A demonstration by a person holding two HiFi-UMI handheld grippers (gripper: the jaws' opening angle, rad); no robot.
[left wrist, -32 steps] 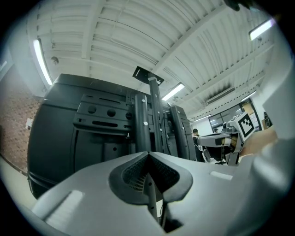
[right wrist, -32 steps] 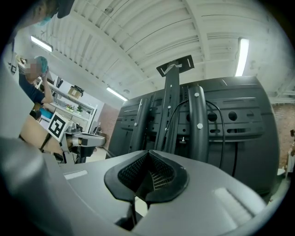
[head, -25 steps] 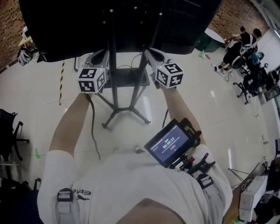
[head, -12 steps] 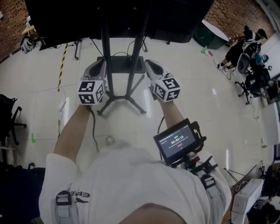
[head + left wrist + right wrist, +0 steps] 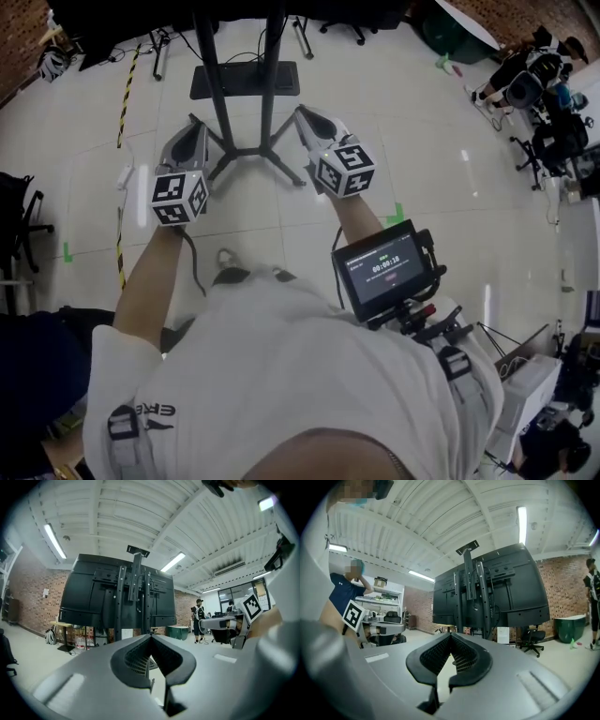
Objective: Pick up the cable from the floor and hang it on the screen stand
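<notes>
Head view: the person stands back from the screen stand (image 5: 246, 155) with both arms out. The left gripper (image 5: 194, 124) and right gripper (image 5: 301, 112) are held level, pointing toward the stand's legs and well apart from them.

Left gripper view: the jaws are closed tip to tip with nothing between the pads. Right gripper view: same condition, pads together and empty.

Location of the cable: it is in neither claw and cannot be positively identified. One candidate is a thin dark lead (image 5: 246, 58) lying on the floor (image 5: 431, 187) just beyond the stand's base plate (image 5: 246, 82). Others are the dark leads (image 5: 493, 613) drooping on the uprights behind the screen (image 5: 520, 588). Which of these is the task's cable cannot be told from here.

Handling assessment, as judgement only:
- A cable of this kind is likely light and limp, with a smooth jacket. It will probably sag on both sides of any pinch and may slide through the pads if gripped loosely.
- The best hold is probably on the run of the cable, away from any plug.
- Two pinches set apart would likely form a hanging loop that can be draped over a bracket or crossbar.
- Both claws must open before any pickup, then close squarely across the cable.
- A lead lying flat on the tile leaves little to bite, so a raised bend is the easier spot.
</notes>
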